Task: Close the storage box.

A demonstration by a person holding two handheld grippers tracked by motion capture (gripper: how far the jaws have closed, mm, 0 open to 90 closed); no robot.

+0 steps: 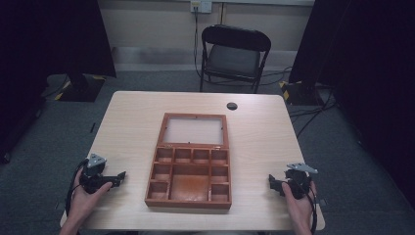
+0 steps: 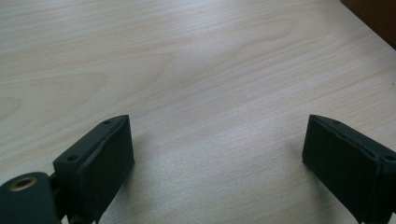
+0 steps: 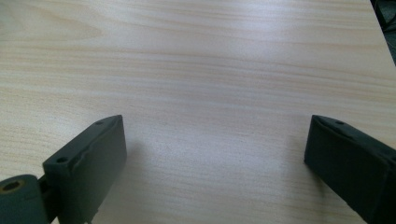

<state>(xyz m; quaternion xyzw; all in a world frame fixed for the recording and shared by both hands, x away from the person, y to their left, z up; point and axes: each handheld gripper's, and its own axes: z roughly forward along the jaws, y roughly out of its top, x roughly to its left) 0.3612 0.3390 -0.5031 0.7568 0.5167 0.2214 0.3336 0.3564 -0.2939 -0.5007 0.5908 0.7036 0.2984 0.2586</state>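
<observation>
A brown wooden box (image 1: 190,177) with several small compartments lies open in the middle of the light wood table (image 1: 127,122), its glass-paned lid (image 1: 194,130) folded back flat. The compartments look bare. My left gripper (image 1: 117,178) rests at the table's front left, held by a hand, its jaws pointing toward the box. In the left gripper view the left gripper (image 2: 217,149) stands open over bare wood, with a corner of the box (image 2: 376,16) at the top right. My right gripper (image 1: 272,183) sits at the front right, and the right gripper (image 3: 215,149) is open too.
A small black round grommet (image 1: 232,105) sits in the table's far edge. Behind the table stands a black folding chair (image 1: 235,54). Black stands and cables (image 1: 303,112) lie on the grey floor at both sides.
</observation>
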